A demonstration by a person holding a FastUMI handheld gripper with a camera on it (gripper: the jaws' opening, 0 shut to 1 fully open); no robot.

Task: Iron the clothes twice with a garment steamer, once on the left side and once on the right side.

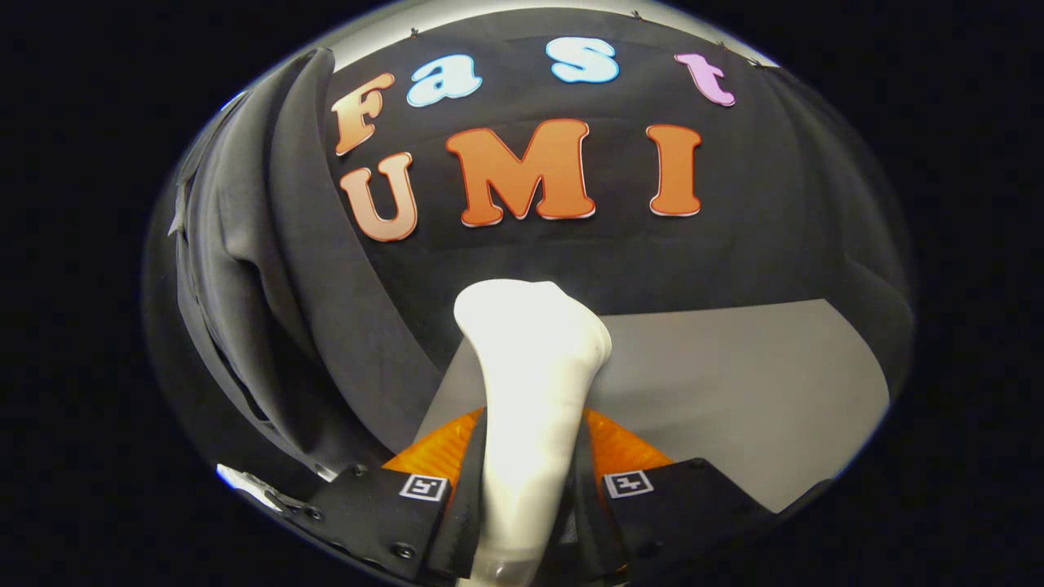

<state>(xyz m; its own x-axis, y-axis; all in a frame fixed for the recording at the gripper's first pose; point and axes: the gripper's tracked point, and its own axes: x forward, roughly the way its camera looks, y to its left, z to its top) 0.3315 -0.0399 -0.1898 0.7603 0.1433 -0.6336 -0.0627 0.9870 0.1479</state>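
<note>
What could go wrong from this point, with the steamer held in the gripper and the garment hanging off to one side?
1. The gripper is shut on the white steamer along its narrow handle; the wider head sits well beyond the fingers, so it might twist or slip during a stroke.
2. The steamer head points toward the booth wall, with the dark garment beside it, so a pass could miss the cloth.

The white plastic garment steamer [530, 383] stands between the tool [526, 489] fingers; dark hanging clothes [277, 285] left, grey surface [734, 383] right.
</note>
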